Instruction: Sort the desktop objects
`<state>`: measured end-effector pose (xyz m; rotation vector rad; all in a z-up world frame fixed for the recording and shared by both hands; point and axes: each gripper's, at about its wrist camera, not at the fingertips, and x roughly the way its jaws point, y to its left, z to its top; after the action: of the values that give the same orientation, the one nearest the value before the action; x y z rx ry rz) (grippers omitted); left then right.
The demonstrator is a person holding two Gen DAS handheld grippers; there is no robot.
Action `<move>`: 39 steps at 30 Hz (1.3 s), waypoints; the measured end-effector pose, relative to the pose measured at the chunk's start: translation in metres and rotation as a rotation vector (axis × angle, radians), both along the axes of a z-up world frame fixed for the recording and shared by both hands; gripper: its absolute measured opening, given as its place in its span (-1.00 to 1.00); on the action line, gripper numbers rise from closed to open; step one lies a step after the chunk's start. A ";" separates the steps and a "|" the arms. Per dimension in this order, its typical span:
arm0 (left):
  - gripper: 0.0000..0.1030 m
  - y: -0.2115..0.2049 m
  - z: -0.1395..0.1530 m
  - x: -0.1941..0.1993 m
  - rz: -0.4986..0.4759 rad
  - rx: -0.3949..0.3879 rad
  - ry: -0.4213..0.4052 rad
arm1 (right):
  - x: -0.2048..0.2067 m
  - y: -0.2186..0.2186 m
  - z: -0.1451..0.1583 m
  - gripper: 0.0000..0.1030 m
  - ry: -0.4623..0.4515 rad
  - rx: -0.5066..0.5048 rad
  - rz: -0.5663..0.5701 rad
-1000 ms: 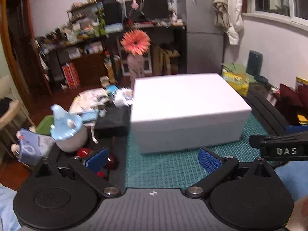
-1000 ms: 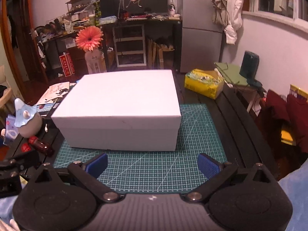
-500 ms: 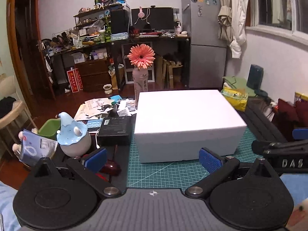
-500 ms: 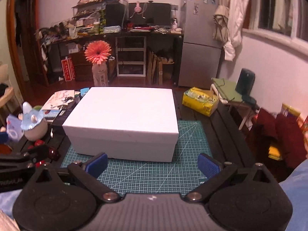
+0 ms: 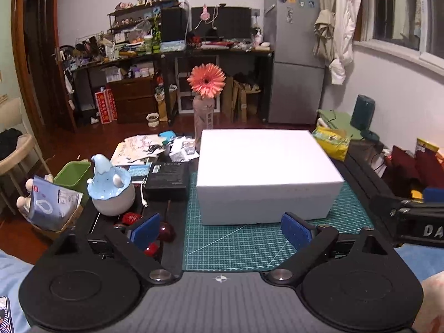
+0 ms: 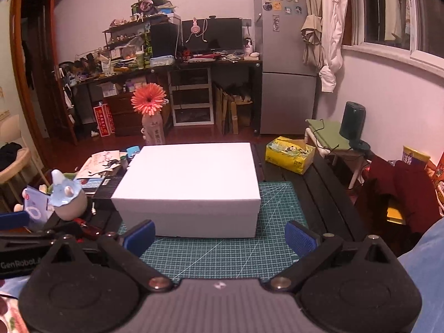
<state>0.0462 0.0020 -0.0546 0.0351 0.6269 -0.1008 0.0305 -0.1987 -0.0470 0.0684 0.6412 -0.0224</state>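
A closed white box (image 5: 263,172) stands on a green cutting mat (image 5: 249,244) on the dark table; it also shows in the right wrist view (image 6: 191,188). My left gripper (image 5: 220,231) is open and empty, short of the box's near left corner. My right gripper (image 6: 219,236) is open and empty, short of the box's front face. Left of the box stand a grey figurine with a blue cap (image 5: 109,187), a black box (image 5: 166,177) and small dark red objects (image 5: 165,230). The figurine also shows in the right wrist view (image 6: 66,197).
A pink flower in a bottle (image 5: 205,97) stands behind the white box. Papers (image 5: 144,147) lie at the back left. A yellow tissue pack (image 6: 290,154) sits at the back right. A green bin (image 5: 73,173) and a blue pouch (image 5: 52,202) are off the table's left edge.
Both grippers have pulled back and risen, so the white box sits farther away in both views. Both stay open and empty.
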 end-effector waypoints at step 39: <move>0.49 0.009 0.004 -0.008 0.075 0.047 0.052 | -0.021 0.016 0.010 0.95 -0.030 -0.016 0.010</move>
<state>0.0381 0.0112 -0.0506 0.0549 0.6815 -0.0144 0.0100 -0.1827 -0.0375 0.0497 0.6116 -0.0167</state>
